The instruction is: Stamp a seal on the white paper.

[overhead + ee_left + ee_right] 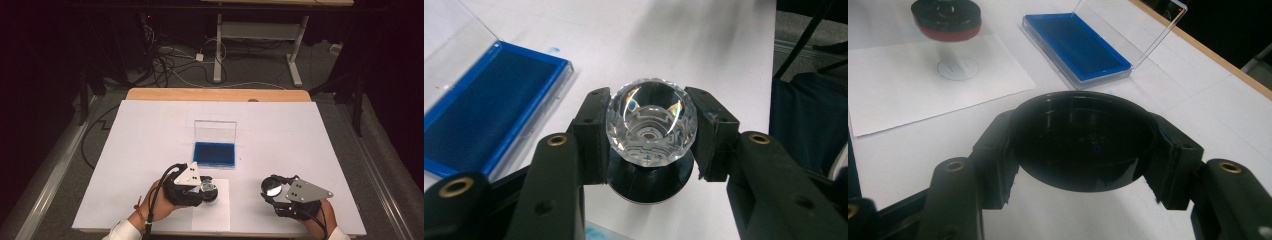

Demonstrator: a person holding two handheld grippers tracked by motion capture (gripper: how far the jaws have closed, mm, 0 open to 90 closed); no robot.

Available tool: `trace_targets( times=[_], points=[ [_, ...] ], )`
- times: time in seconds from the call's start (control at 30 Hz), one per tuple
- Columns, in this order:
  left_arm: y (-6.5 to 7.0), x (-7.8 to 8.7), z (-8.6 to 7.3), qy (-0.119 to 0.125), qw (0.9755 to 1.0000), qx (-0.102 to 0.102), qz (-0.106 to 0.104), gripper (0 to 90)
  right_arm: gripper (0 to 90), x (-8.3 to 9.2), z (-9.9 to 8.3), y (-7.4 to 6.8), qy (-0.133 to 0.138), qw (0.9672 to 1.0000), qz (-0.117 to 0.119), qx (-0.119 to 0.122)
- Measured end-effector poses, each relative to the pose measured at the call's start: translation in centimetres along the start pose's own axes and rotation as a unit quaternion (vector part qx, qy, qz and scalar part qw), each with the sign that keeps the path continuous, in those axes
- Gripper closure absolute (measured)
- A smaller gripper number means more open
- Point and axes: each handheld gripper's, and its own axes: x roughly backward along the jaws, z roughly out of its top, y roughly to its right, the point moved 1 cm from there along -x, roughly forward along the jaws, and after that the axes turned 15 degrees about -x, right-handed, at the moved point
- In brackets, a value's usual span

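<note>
Black cap (1083, 145) clenched in my right gripper (1083, 150), crystal-topped stamp (651, 122) grasped in my left gripper (651, 130) over paper (220, 210); stamping and capping remain.

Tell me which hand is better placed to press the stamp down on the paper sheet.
Left. The left gripper is shut on the stamp's faceted clear knob, just above the paper sheet. The right gripper is shut on a black round cap, off to the side of the sheet.
</note>
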Motion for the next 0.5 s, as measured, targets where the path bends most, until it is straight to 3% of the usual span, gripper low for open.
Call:
trace_targets(
  times=[0.5],
  points=[
    [0.2,-1.9,-0.6,-0.019,0.9997,-0.009,-0.015,54.2,38.4,0.0,0.0,0.0,-0.004,1.0,0.0,0.002]
  ],
)
